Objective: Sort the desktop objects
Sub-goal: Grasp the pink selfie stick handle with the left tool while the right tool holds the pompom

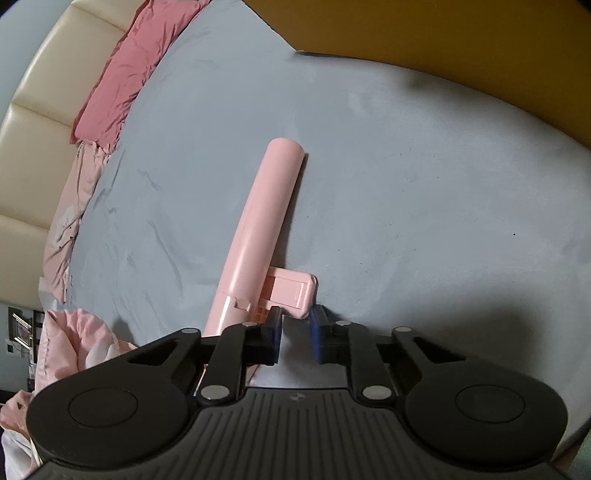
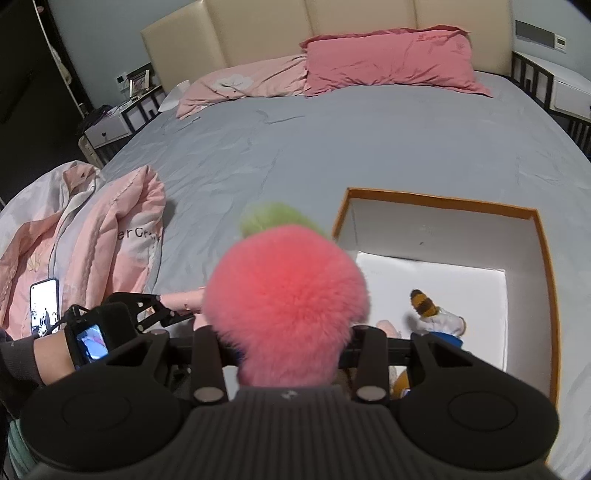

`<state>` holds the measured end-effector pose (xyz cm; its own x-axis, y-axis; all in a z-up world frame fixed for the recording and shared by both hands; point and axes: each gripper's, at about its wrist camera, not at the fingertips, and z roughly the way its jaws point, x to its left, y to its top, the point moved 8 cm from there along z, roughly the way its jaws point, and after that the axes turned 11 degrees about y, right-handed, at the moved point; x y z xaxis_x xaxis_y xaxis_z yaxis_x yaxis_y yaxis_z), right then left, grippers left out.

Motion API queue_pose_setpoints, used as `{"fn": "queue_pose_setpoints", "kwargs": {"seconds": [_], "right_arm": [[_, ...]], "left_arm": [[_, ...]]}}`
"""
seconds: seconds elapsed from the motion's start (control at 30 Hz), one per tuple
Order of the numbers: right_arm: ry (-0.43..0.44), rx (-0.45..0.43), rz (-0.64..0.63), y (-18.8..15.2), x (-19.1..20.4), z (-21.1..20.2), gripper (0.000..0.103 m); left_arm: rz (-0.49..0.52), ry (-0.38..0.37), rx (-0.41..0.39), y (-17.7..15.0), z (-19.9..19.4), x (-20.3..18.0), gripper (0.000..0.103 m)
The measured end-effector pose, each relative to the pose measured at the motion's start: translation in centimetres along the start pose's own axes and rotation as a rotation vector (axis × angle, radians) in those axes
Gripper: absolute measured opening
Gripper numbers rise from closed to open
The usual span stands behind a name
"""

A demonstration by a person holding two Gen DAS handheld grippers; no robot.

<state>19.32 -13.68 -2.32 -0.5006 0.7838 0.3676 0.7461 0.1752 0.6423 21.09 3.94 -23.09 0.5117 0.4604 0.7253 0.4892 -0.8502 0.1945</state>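
**Plush strawberry held beside the box, pink tool lying on the bed**

We see a fluffy pink plush strawberry (image 2: 284, 291) with a green tuft on top, clenched between the fingers of the right hand-held gripper (image 2: 288, 350); its fur spills over the fingers and hides their tips. It hangs above the grey bedsheet (image 2: 332, 147), just left of the orange-rimmed white box (image 2: 546, 280). Inside the box we make out a small striped brown-and-yellow toy (image 2: 424, 302) near the front.

At the left hand-held gripper (image 1: 295, 332) we find a smooth, pale pink cylindrical tool (image 1: 266, 225) with a flat rectangular side piece, lying on the sheet and pointing away from us. The gripper's fingers stand slightly apart around a corner of that side piece; we cannot tell whether they grip it.

Open sheet stretches ahead to the pink pillows (image 2: 391, 62) and cream headboard (image 2: 258, 29). A pink quilt (image 2: 92, 236) with a phone (image 2: 44, 306) on it crowds the left edge.
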Motion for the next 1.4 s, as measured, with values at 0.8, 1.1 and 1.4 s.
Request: {"fn": "queue_pose_setpoints", "kwargs": {"seconds": [0.8, 1.1, 1.4], "right_arm": [[-0.029, -0.030, 0.061, -0.9, -3.1, -1.2, 0.041], [-0.062, -0.046, 0.081, -0.8, -5.1, -1.8, 0.041], [-0.127, -0.056, 0.116, -1.1, -8.1, -3.1, 0.041]], "left_arm": [[-0.102, 0.052, -0.081, 2.3, -0.9, 3.6, 0.020], [-0.149, -0.013, -0.076, 3.0, 0.6, 5.0, 0.020], [-0.217, -0.065, -0.062, 2.8, 1.0, 5.6, 0.008]]}}
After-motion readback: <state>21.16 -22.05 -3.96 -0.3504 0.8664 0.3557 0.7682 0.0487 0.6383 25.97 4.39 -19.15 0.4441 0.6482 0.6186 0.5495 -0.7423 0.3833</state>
